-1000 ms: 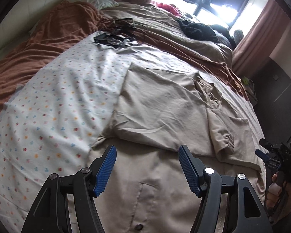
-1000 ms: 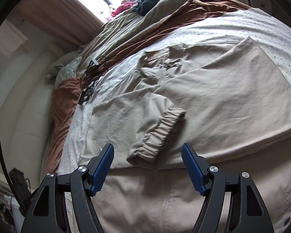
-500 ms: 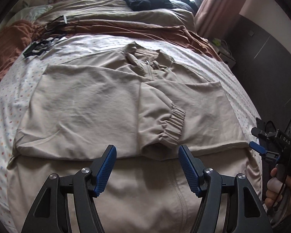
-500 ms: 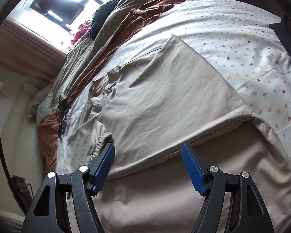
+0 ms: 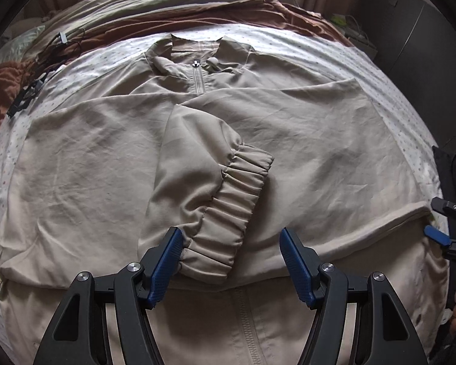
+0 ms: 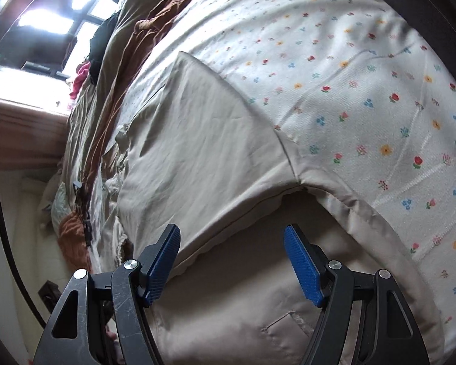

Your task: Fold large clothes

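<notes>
The left gripper (image 5: pixel 229 260) hovered with its blue pads spread wide, empty, just above the elastic cuff (image 5: pixel 228 213) of a sleeve folded across a beige jacket (image 5: pixel 91 182). The right gripper (image 6: pixel 231 258) was likewise spread and held nothing, poised over the jacket's (image 6: pixel 197 140) folded side edge. The jacket lay flat, zipper up, on a flower-print sheet (image 6: pixel 364 91) covering the bed, with a rust-brown blanket (image 5: pixel 258 9) beyond its collar.

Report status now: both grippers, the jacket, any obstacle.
Left gripper open, empty, above elastic cuff. Right gripper open, empty. Beige jacket flat on bed, sleeves folded in. Nothing in the way.
</notes>
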{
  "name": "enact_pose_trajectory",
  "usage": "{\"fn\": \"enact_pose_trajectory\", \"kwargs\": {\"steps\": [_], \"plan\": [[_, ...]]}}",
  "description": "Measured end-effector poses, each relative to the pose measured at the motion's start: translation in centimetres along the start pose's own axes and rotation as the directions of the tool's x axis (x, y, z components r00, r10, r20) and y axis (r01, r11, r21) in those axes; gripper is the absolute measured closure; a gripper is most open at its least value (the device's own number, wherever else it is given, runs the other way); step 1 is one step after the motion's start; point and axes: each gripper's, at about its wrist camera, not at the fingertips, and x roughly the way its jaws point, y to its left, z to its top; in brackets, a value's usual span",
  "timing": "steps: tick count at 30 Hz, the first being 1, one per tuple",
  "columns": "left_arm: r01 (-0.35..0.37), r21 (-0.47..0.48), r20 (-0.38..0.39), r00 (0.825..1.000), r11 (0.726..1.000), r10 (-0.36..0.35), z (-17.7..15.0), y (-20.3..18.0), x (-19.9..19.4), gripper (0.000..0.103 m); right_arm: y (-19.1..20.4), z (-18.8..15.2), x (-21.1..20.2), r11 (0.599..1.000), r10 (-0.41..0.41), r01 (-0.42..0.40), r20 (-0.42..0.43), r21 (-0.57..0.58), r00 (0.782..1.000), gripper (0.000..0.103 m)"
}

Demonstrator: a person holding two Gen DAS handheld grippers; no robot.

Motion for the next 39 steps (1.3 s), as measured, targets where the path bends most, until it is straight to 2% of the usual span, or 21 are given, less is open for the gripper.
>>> {"fn": "enact_pose_trajectory", "kwargs": {"steps": [4, 6, 11, 14, 17, 19, 22, 23, 25, 26, 32, 35, 37, 39], "plan": [[-0.097, 0.011, -0.016, 0.995, 0.995, 0.097, 0.1, 1.2, 1.4, 0.035, -1.1, 0.4, 0.4, 0.999, -0.012, 0.012, 0.001, 0.052, 1.0, 0.034], [-0.114, -0.001, -0.01, 0.993, 0.993, 0.114, 0.2, 2.5, 1.3, 0.035, -1.3, 0.6, 0.3, 0.998, -0.022, 0.021, 0.01, 0.058, 1.0, 0.035], [-0.152, -0.108, 0.013, 0.988, 0.982, 0.154, 0.2, 7.6, -0.1, 0.035, -2.3, 1.1, -0.1, 0.996, -0.03, 0.028, 0.026, 0.086, 0.999, 0.038], [-0.177, -0.197, 0.021, 0.983, 0.964, 0.184, 0.0, 11.2, -1.2, 0.035, -3.5, 1.3, -0.5, 0.99, 0.024, -0.029, 0.036, 0.14, 0.999, 0.039], [-0.141, -0.284, 0.022, 0.988, 0.948, 0.153, -0.5, 14.4, -2.1, 0.035, -4.1, 1.4, -1.0, 0.979, 0.08, -0.088, 0.047, 0.184, 0.996, 0.039], [-0.12, -0.324, 0.031, 0.99, 0.938, 0.137, -0.8, 15.7, -2.6, 0.035, -3.9, 1.2, -1.0, 0.979, 0.078, -0.087, 0.052, 0.184, 0.996, 0.039], [-0.092, -0.331, 0.048, 0.992, 0.939, 0.114, -1.1, 16.1, -3.0, 0.035, -2.9, 0.9, -0.7, 0.984, 0.06, -0.068, 0.056, 0.164, 0.997, 0.04], [-0.081, -0.326, 0.049, 0.994, 0.942, 0.103, -1.2, 15.9, -2.9, 0.035, -2.6, 0.8, -0.5, 0.985, 0.06, -0.068, 0.057, 0.16, 0.997, 0.043], [-0.052, -0.311, 0.04, 0.997, 0.949, 0.068, -1.4, 15.5, -2.4, 0.035, -2.4, 1.0, -0.1, 0.985, 0.065, -0.074, 0.061, 0.158, 0.996, 0.06], [-0.044, -0.302, 0.032, 0.998, 0.952, 0.056, -1.5, 15.2, -2.0, 0.035, -2.4, 1.1, 0.1, 0.984, 0.063, -0.072, 0.065, 0.161, 0.996, 0.061], [-0.106, -0.226, -0.034, 0.994, 0.968, 0.101, -2.4, 14.2, 0.3, 0.035, -3.2, 2.4, 0.5, 0.982, 0.016, -0.033, 0.093, 0.188, 0.995, 0.065], [-0.152, -0.255, -0.037, 0.988, 0.955, 0.148, -2.7, 14.8, -1.2, 0.035, -3.1, 2.5, 0.8, 0.984, 0.001, -0.015, 0.078, 0.18, 0.997, 0.065], [-0.113, -0.287, -0.002, 0.993, 0.951, 0.117, -3.0, 15.4, -3.2, 0.035, -3.0, 2.4, 0.5, 0.982, 0.002, -0.016, 0.074, 0.187, 0.997, 0.065], [-0.079, -0.298, 0.035, 0.995, 0.951, 0.093, -3.4, 15.9, -5.4, 0.035, -2.4, 2.1, 0.1, 0.985, -0.003, -0.011, 0.076, 0.174, 0.997, 0.06]]}}
